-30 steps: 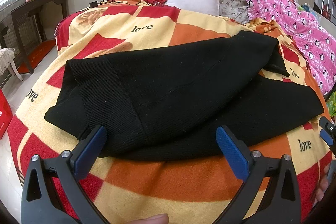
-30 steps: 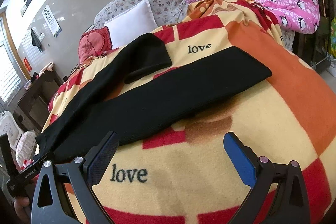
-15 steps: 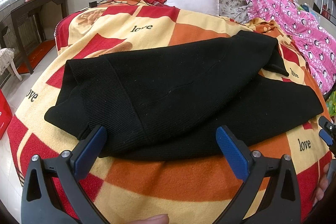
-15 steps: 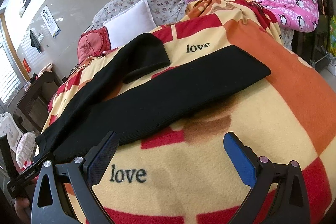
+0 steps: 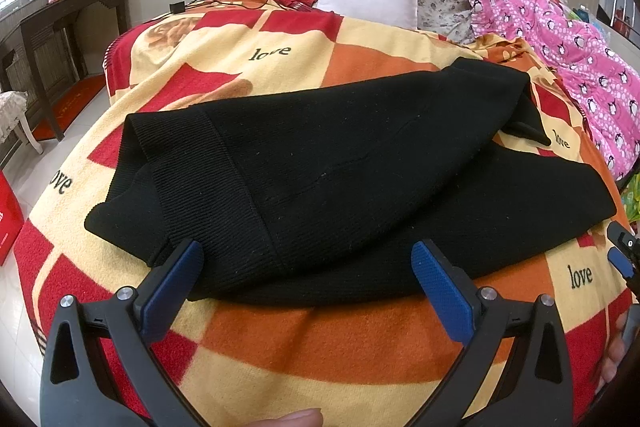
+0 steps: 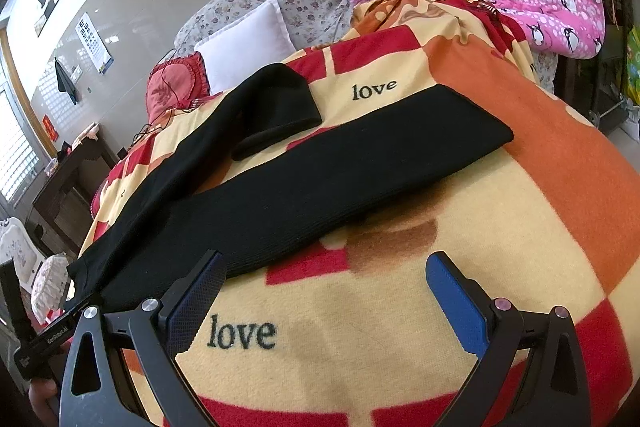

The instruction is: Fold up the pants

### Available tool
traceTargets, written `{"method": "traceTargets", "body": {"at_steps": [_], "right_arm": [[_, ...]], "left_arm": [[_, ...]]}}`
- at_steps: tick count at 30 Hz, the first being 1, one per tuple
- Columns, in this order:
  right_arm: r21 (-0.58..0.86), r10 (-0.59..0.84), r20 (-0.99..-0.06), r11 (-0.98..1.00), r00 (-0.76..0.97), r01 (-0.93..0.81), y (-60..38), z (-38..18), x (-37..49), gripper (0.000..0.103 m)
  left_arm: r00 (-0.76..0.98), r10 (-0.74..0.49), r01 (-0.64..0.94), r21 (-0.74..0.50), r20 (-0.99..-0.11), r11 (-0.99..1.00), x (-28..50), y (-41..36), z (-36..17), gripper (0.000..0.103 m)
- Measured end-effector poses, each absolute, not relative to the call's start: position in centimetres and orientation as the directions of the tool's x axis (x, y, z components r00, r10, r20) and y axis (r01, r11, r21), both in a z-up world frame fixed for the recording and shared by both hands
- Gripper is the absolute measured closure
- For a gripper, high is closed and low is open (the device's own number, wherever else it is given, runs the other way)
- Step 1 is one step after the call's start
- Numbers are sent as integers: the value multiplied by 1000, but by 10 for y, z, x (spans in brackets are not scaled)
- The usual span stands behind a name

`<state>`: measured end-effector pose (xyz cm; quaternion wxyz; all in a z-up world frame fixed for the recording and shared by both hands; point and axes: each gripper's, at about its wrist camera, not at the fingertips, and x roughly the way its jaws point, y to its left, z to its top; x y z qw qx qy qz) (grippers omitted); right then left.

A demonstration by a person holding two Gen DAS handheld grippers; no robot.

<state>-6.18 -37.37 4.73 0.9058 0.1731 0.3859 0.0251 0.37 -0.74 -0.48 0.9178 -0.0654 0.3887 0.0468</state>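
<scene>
Black knit pants (image 5: 340,163) flat on bed

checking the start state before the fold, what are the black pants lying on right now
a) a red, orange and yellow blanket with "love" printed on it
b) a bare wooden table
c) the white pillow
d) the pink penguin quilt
a: the black pants lie spread on the checked blanket printed with "love", while both the open left gripper and open right gripper hover near their edge, holding nothing.
</scene>
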Motion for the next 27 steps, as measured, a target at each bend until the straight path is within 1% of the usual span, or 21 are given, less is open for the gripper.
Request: {"method": "traceTargets", "body": {"at_steps": [27], "right_arm": [[337, 179, -691, 937, 700, 92, -375, 47, -62, 3]], "left_arm": [[693, 35, -135, -82, -720, 987, 4, -6, -5, 0]]}}
